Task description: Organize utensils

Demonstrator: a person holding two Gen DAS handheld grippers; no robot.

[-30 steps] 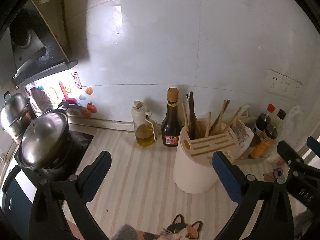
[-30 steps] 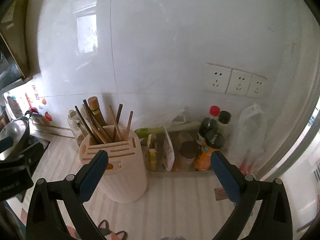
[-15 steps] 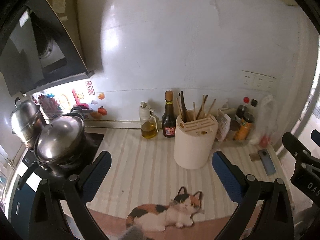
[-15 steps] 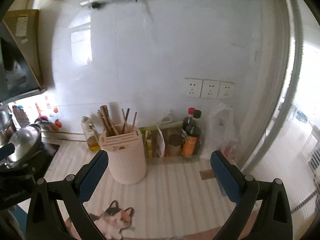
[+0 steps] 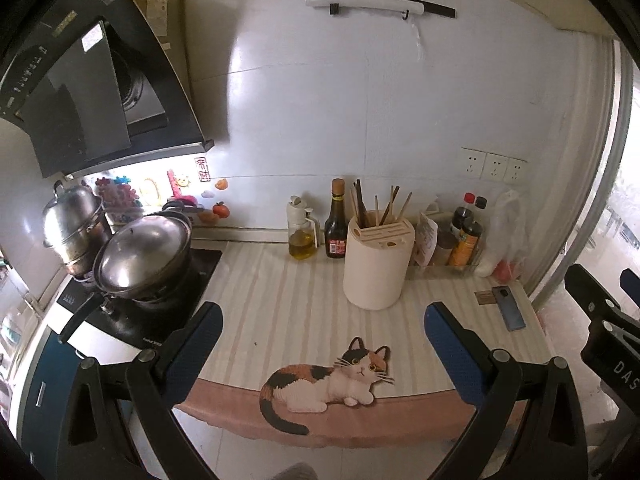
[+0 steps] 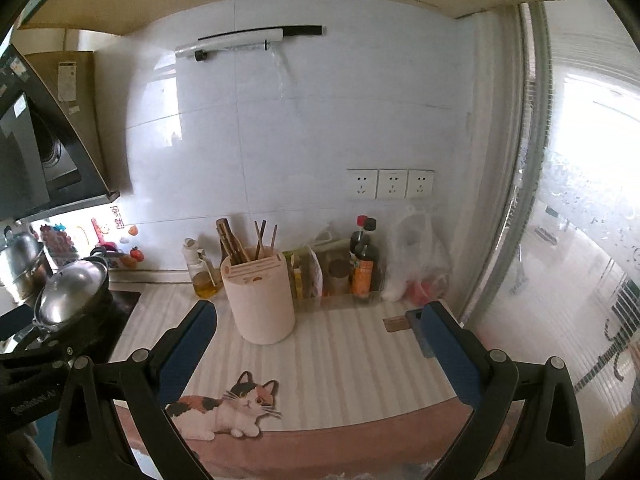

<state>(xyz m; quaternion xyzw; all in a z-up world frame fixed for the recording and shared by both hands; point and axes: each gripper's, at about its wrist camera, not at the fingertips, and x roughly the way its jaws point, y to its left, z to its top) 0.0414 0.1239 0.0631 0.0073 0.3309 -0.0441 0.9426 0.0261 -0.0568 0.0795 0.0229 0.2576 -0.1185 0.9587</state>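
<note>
chopstick (image 5: 394,206) lower ends hidden in holder (image 5: 378,264), bottle labels (image 5: 337,246) too small

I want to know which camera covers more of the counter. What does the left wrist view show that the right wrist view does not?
Only the left wrist view shows the whole dark blue flat phone and the dark brown sauce bottle unobstructed. Only the right wrist view shows the bright window with the building outside. Both show the cream cylindrical utensil holder with wooden chopsticks, the steel-lidded wok, and the cat-print mat.
</note>
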